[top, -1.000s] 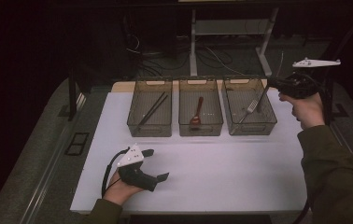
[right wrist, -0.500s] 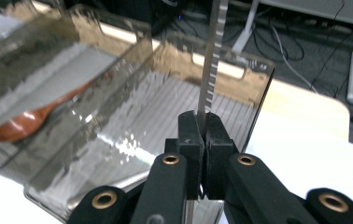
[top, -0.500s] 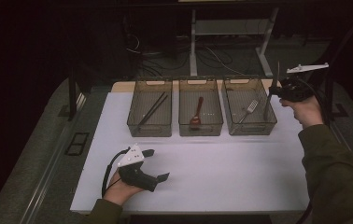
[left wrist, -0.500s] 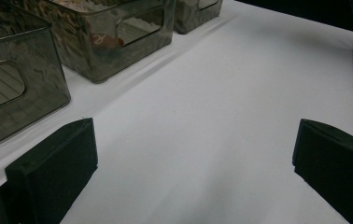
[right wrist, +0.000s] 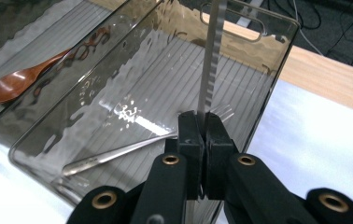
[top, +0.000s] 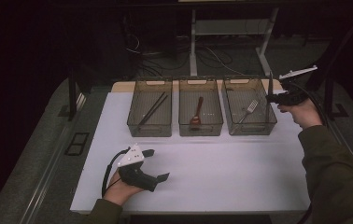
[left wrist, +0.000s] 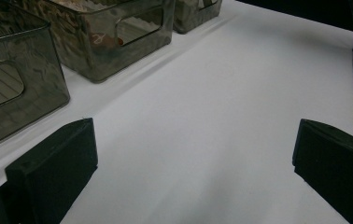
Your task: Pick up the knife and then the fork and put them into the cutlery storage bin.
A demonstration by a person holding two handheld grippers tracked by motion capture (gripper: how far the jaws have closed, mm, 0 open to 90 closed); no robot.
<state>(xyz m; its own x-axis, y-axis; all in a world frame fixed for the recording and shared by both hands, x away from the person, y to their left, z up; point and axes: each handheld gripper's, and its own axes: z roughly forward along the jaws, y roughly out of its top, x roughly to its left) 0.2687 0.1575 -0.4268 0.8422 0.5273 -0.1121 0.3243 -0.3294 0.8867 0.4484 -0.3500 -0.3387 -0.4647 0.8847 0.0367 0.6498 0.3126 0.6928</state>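
high view: three clear bins stand in a row at the far side of the white desk point(top: 221, 168). the left bin point(top: 150, 113) holds dark chopsticks point(top: 152, 110), the middle bin point(top: 200, 113) a brown spoon point(top: 196, 115), the right bin point(top: 249, 111) a metal fork point(top: 248, 111). the right tool point(top: 271, 97) sits just beside the right bin's outer wall, with a thin knife point(top: 271, 84) standing upright from it. the left tool point(top: 158, 164) rests on the desk near the front edge, well apart from the bins.

left gripper view: both black jaws stand wide apart with bare desk between them (nothing held). bin walls point(left wrist: 104, 39) show at upper left.

right gripper view: the jaws are pressed together on the knife point(right wrist: 210, 60), a serrated blade rising straight up from the pads. behind it lies the right bin point(right wrist: 132, 98) with the fork point(right wrist: 132, 148) flat on its ribbed floor; the spoon point(right wrist: 18, 84) shows in the next bin.
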